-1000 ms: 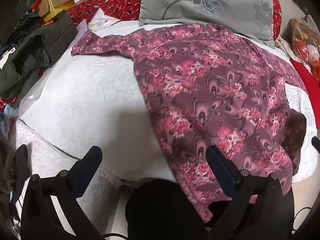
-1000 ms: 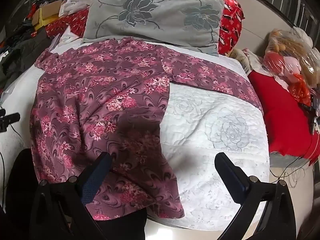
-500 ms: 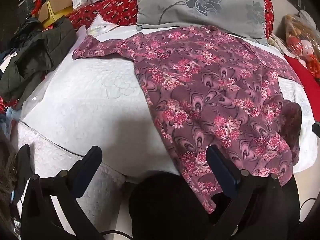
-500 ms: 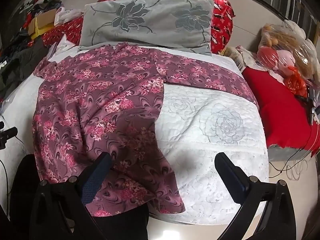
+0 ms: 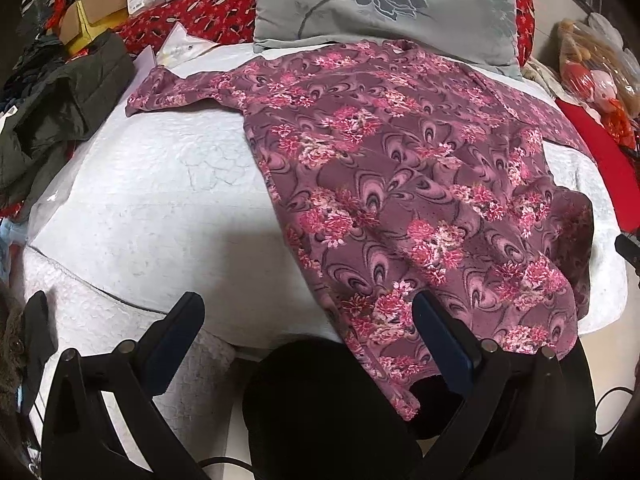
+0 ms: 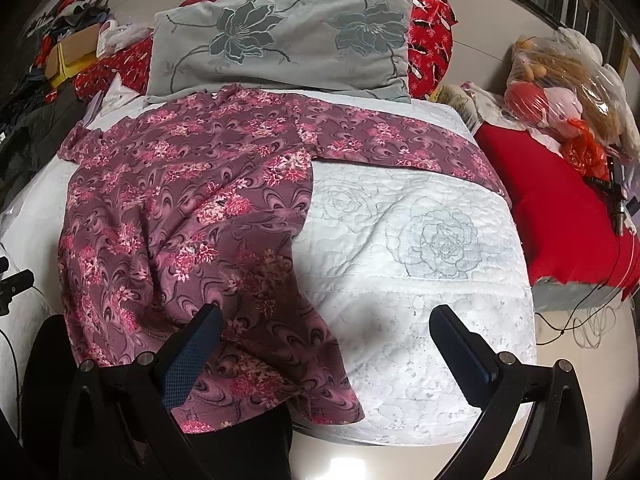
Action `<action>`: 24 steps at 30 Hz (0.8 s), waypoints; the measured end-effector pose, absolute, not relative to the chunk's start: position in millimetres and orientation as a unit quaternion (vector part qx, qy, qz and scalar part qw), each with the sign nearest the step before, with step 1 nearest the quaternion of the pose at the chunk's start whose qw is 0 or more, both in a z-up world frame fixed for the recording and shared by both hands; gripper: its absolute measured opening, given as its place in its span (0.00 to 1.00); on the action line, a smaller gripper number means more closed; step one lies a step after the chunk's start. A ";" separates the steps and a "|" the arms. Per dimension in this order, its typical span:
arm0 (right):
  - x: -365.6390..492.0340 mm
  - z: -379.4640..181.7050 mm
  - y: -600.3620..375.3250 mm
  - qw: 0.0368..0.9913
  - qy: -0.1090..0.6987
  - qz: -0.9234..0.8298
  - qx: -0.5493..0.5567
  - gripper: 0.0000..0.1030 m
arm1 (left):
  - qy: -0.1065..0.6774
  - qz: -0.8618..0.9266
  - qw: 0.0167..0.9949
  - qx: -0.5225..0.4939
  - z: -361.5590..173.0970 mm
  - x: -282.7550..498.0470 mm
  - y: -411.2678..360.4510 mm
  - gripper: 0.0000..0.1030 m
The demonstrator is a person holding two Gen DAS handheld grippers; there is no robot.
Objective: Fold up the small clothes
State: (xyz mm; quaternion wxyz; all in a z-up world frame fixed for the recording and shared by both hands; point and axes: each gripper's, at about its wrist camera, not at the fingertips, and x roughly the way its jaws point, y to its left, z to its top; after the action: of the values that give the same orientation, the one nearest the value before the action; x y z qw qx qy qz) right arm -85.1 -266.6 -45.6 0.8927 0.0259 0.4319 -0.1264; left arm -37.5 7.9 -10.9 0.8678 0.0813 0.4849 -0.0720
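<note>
A purple long-sleeved top with pink flowers [image 5: 392,184] lies spread on a white quilted bed [image 5: 160,200], sleeves out to both sides, hem hanging over the near edge. It also shows in the right wrist view [image 6: 180,200]. My left gripper [image 5: 308,320] is open and empty above the near bed edge, its right finger [image 5: 444,332] over the hem. My right gripper [image 6: 324,332] is open and empty, its left finger [image 6: 192,356] over the hem's right part.
A grey flowered pillow [image 6: 280,40] and a red cushion [image 5: 192,24] lie at the head of the bed. Dark clothes [image 5: 60,100] and boxes are piled at the left. A red blanket [image 6: 552,208] and bagged plush toys [image 6: 568,80] sit at the right.
Both grippers have drawn back a little from the bed; the top looks smaller and further away. The top has not moved, and both grippers stay open.
</note>
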 end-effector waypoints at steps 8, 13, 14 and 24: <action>-82.8 -47.1 -266.1 0.891 0.435 -0.125 0.028 1.00 | 0.485 -0.075 0.868 0.080 -10.3 -37.4 7.0 1.00; -82.7 -46.9 -266.0 0.891 0.436 -0.125 0.028 1.00 | 0.487 -0.077 0.867 0.078 -11.1 -36.8 7.5 1.00; -82.8 -46.9 -266.1 0.891 0.436 -0.125 0.029 1.00 | 0.487 -0.077 0.866 0.078 -11.3 -36.5 6.8 1.00; -81.4 -46.6 -265.7 0.891 0.436 -0.124 0.031 1.00 | 0.490 -0.077 0.865 0.076 -14.1 -36.8 6.5 1.00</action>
State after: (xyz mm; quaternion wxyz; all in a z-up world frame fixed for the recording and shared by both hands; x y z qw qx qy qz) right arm -81.4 -265.7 -46.6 0.8906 0.0315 0.4365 -0.1237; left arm -36.8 6.5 -14.1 0.8651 0.0760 0.4897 -0.0775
